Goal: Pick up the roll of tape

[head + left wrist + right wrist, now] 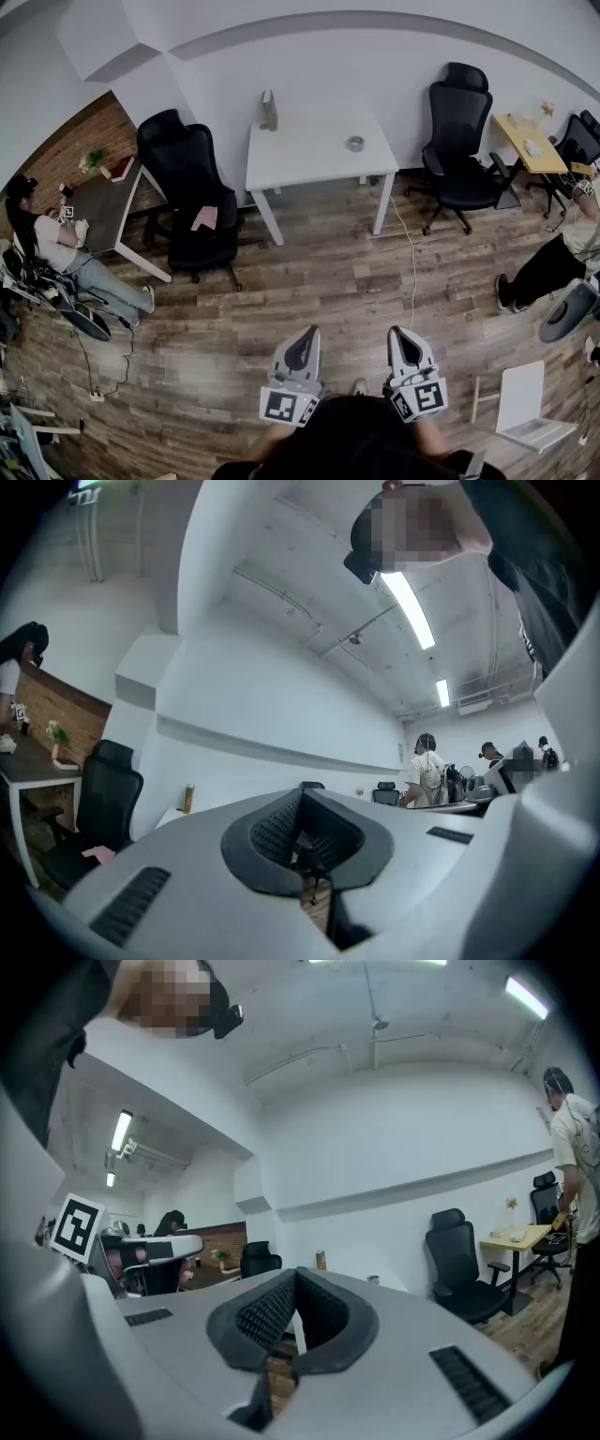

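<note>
The roll of tape (355,143) is a small grey ring lying near the right side of a white table (309,155) at the far wall. In the right gripper view the tape (373,1279) shows as a tiny speck far ahead. My left gripper (306,336) and right gripper (400,336) are held side by side close to my body, a long way short of the table. Both point toward it over the wooden floor. The left gripper (303,876) and the right gripper (281,1354) are each shut with nothing between the pads.
A tan upright object (269,111) stands at the table's back left. Black office chairs stand left (190,202) and right (459,150) of the table. A seated person (56,248) is at the far left, another person (562,253) at the right, and a white stool (520,403) is near my right side.
</note>
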Demonstrator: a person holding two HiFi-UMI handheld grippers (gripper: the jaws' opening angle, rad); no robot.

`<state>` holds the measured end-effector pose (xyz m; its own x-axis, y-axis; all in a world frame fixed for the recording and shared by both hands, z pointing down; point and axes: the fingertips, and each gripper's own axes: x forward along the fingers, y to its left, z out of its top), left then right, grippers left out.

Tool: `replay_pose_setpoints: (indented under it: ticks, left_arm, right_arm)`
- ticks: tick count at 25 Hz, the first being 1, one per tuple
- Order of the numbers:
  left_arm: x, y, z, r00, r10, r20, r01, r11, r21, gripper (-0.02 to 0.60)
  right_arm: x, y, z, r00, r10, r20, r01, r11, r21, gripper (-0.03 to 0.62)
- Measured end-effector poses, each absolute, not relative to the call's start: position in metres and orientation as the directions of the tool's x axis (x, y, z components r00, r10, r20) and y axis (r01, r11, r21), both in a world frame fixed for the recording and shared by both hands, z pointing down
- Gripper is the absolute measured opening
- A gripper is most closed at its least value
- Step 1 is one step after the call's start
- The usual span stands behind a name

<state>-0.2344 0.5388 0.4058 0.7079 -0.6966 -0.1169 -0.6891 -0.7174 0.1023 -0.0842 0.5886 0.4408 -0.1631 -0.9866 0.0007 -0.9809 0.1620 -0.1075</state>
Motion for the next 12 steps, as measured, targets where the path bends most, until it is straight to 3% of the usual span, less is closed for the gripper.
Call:
replay_pose_setpoints:
  ticks: [12]
  left_arm:
    - [-0.2,0.552,0.399,0.686,-0.717,-0.127,-0.706,-0.697,0.122,0.023]
  right_arm:
    - [-0.053,0.603,0.435,-0.192,-0.981,-0.029,-0.973,0.194,-0.125,0.014]
